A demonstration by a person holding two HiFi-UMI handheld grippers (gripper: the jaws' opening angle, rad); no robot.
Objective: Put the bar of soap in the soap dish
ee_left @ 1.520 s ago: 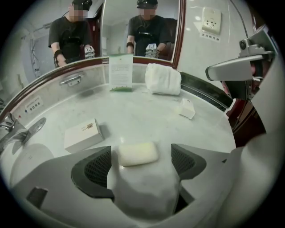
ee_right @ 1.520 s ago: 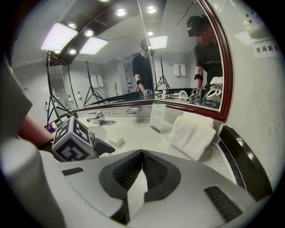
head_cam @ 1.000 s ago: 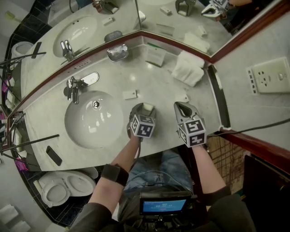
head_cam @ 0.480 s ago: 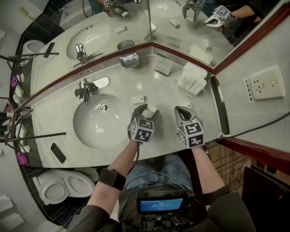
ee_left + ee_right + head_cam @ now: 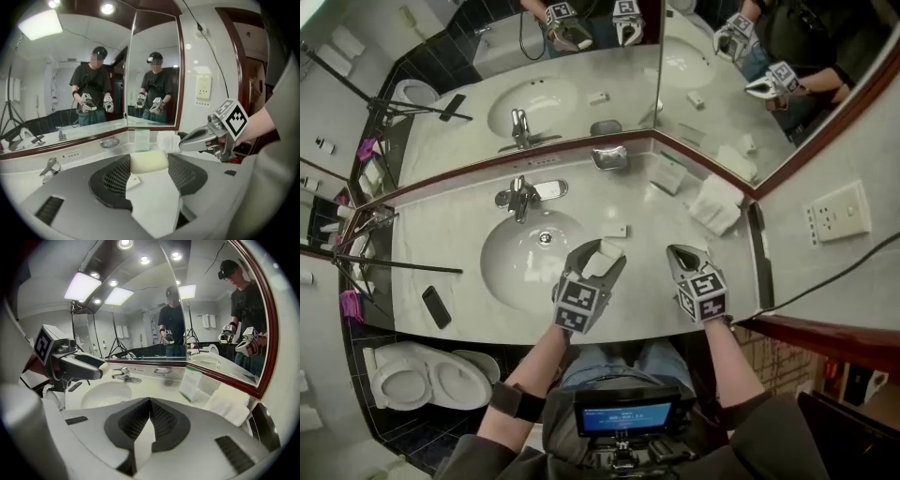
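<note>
Left gripper view: left tool [image 5: 150,169] pinching soap [image 5: 149,161] at its tips; right tool [image 5: 149,417] pressed together, empty. Risk: shallow grip, soap could slip before dish [image 5: 108,142].

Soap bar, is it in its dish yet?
Not yet. Grabbing looks done: the left gripper is clamped on the bar of soap. The right gripper is shut and empty. Left to do: carry the soap to the soap dish at the back by the mirror corner and let go.
</note>
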